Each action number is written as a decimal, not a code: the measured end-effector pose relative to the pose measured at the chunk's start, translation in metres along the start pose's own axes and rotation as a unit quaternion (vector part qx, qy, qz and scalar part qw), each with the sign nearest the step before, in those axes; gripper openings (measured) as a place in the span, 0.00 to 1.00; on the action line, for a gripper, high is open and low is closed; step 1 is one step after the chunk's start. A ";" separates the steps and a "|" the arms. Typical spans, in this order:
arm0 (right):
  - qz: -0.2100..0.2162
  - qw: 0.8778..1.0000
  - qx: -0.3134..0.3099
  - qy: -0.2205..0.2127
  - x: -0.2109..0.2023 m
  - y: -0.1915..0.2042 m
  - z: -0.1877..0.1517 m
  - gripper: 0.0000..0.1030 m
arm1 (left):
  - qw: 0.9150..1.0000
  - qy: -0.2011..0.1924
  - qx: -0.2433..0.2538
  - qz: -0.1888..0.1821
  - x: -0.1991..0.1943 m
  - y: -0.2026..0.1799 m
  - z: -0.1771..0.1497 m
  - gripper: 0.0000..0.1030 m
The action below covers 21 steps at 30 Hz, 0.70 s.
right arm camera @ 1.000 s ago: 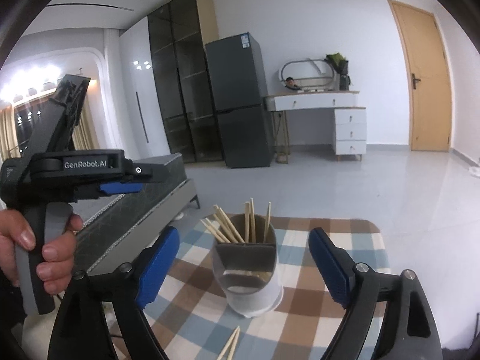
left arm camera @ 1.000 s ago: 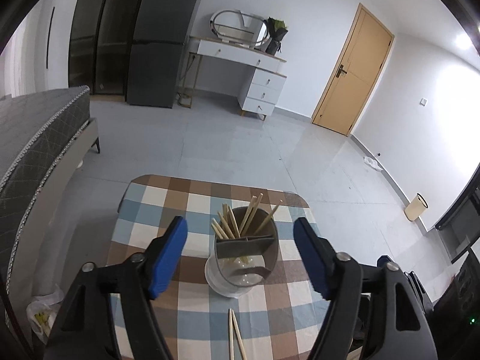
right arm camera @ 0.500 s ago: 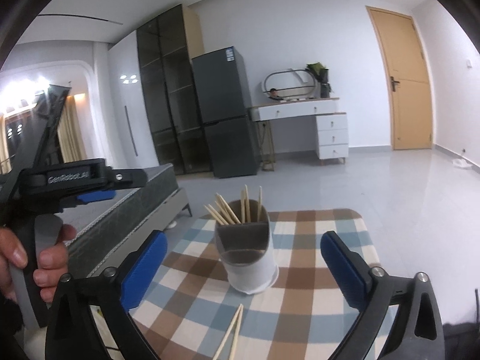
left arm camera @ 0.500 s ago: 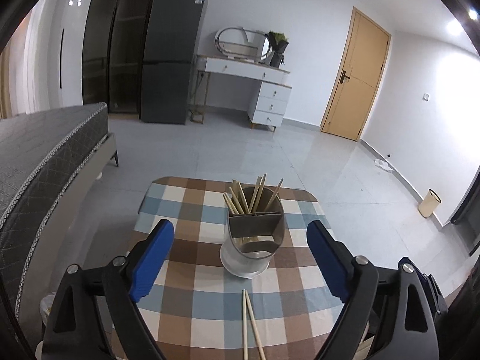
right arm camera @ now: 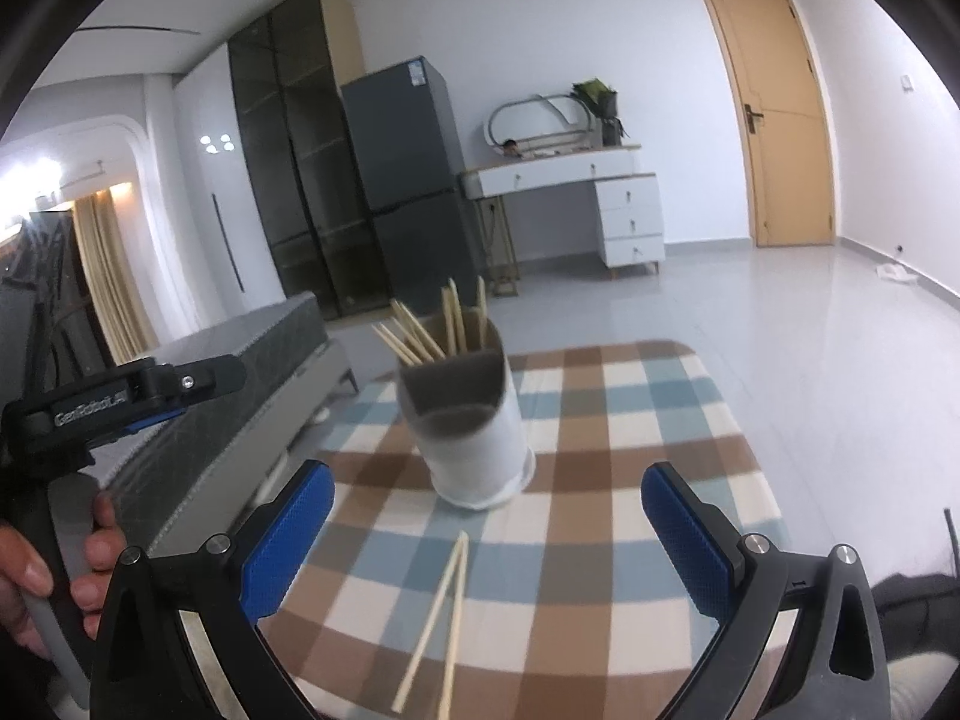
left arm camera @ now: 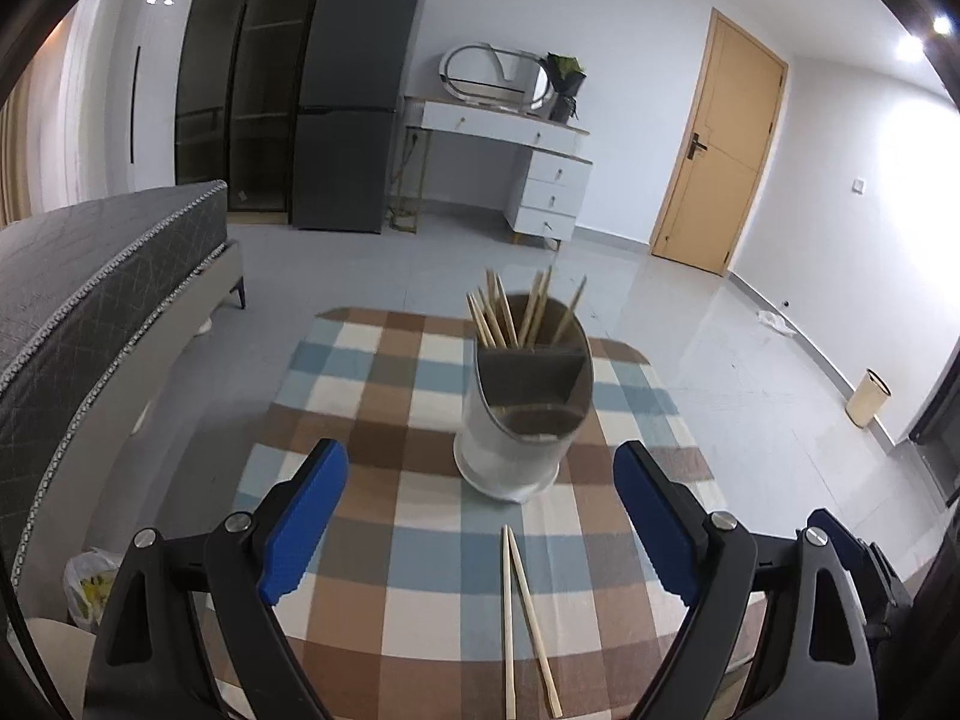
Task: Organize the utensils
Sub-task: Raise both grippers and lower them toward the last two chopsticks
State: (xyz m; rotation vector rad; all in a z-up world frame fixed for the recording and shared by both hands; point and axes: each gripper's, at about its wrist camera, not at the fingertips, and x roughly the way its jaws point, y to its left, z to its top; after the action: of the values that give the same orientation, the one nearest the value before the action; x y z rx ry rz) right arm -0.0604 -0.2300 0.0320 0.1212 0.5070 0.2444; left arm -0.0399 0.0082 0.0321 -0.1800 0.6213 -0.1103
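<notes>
**Two loose chopsticks lie before the holder, both grippers wide and empty**

Checked cloth in brown, blue and cream covers the small surface [left arm camera: 384,516], which stands on a pale tiled floor with a grey bed [left arm camera: 90,276] at nine o'clock, a dark fridge [left arm camera: 354,108] and a white dressing table [left arm camera: 510,144] at twelve, and a wooden door [left arm camera: 720,150] at two.

On the surface stands a white utensil holder [left arm camera: 510,444] with a grey divided insert. Its far compartment holds a bundle of chopsticks [left arm camera: 516,312] standing upright and fanned out; the near compartment looks empty of them. Just in front of the holder, at six o'clock from it, a loose pair of chopsticks [left arm camera: 522,612] lies flat on the cloth, tips close together near the holder's base and spreading apart toward the camera.

The left gripper [left arm camera: 480,528] hangs over the near half of the surface with its blue-padded jaws spread wide, having just been opening; nothing is between the pads, and the loose pair lies below the gap. The right gripper [right arm camera: 486,534] is likewise wide, its jaws having just been opening, holding nothing, with the loose pair [right arm camera: 444,606] below its gap and the holder [right arm camera: 474,432] at twelve o'clock. In the right wrist view a hand [right arm camera: 54,576] grips the left gripper's handle at eight o'clock.
</notes>
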 end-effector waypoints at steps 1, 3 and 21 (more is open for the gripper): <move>-0.003 1.000 0.002 0.013 0.004 -0.001 -0.002 1.00 | 1.000 0.002 0.003 0.004 0.005 -0.001 -0.005 0.85; -0.003 0.999 0.004 0.039 0.013 -0.003 -0.007 1.00 | 1.000 0.010 0.005 0.007 0.009 0.000 -0.012 0.85; -0.041 0.992 -0.050 0.108 0.060 0.012 -0.028 1.00 | 0.996 0.073 -0.018 0.052 0.065 0.028 -0.036 0.85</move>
State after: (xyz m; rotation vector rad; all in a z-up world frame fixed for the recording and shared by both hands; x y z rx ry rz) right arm -0.0259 -0.2016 -0.0182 -0.0236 0.7131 0.2032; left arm -0.0071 0.0202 -0.0397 -0.1758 0.7783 -0.0112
